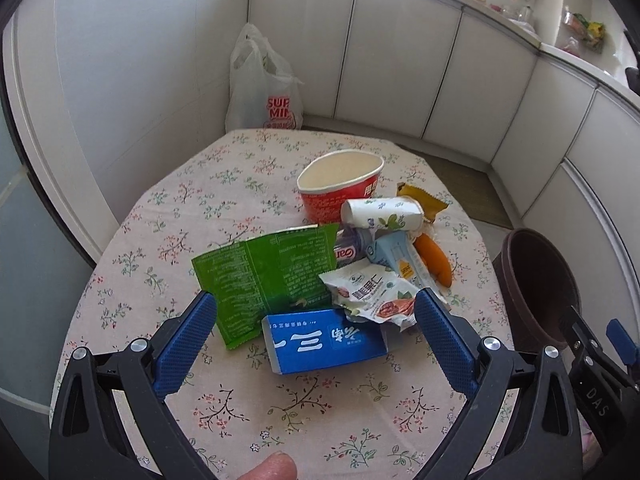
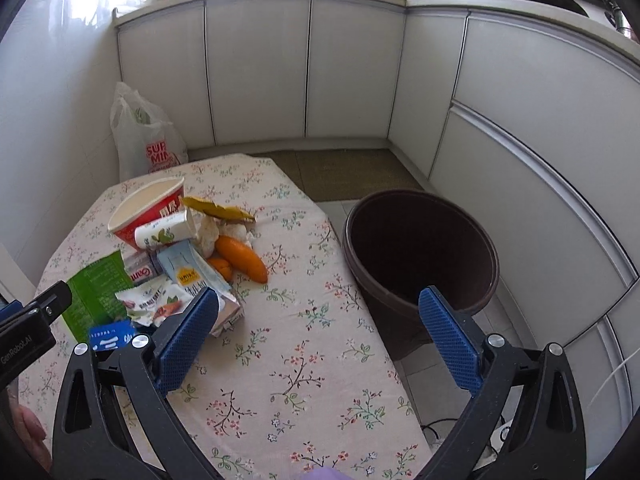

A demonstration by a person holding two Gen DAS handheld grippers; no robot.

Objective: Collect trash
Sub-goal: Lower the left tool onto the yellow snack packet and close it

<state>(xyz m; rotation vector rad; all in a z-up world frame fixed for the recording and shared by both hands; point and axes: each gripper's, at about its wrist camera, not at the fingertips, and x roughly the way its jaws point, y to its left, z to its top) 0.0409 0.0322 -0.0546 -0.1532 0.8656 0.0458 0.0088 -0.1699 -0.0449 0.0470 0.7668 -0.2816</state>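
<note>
Left wrist view: the left gripper (image 1: 316, 312) hung released over the near side of the table (image 1: 168, 216), jaws spread wide with nothing between the pads
Box: a blue box (image 1: 324, 340) lay flat just ahead of that gripper, in line with the gap between the jaws, its long axis running crosswise from jaw to jaw
Pile: behind the box, toward the table's middle and right edge, sat a green wrapper (image 1: 264, 272), a white snack packet (image 1: 376, 296), a red cup (image 1: 340, 192), a paper cup (image 1: 382, 210) on its side and an orange piece (image 1: 434, 260)
Right gripper: the right gripper (image 2: 318, 316) was also released and empty, held over the table's right edge, with the pile off to its left
Bin: a dark bin (image 2: 420, 248) stood on the floor just beside the table's right edge, mouth open, seemingly empty
Nearer hand: by my judgement the left gripper was the one placed for the box; since the long axis spanned the jaws, a turn of the wrist to close across the short side looked wise
Progress: all trash seemed yet to be collected
</note>
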